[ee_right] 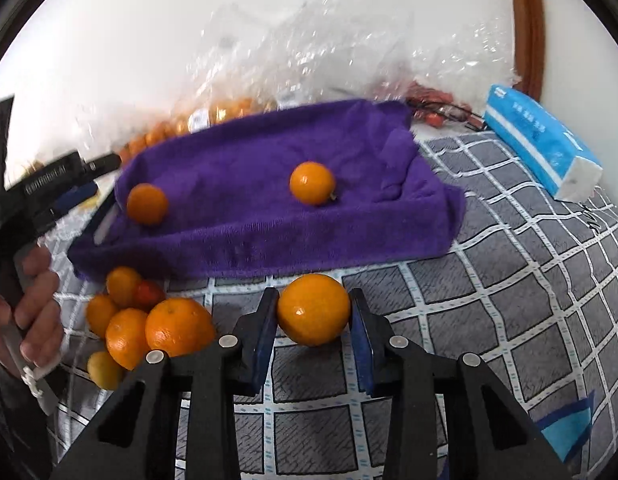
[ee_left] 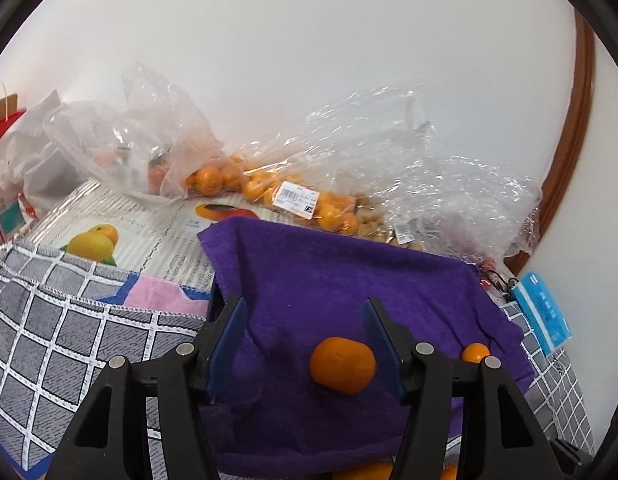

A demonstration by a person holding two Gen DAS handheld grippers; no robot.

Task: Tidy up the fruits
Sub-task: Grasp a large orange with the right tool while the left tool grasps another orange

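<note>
one round orange (ee_right: 313,309) between gripper (ee_right: 313,312) pads

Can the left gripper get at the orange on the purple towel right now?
Probably yes. The left gripper is open over the purple towel, and the orange lies uncovered between its fingers, near the right one, with nothing in the way.

A plain white wall (ee_left: 309,60) fills the back, evenly lit – a curved brown wooden frame (ee_left: 577,128) runs up its right side. The surface below wears a grey cloth with a white grid (ee_right: 509,280)
</note>
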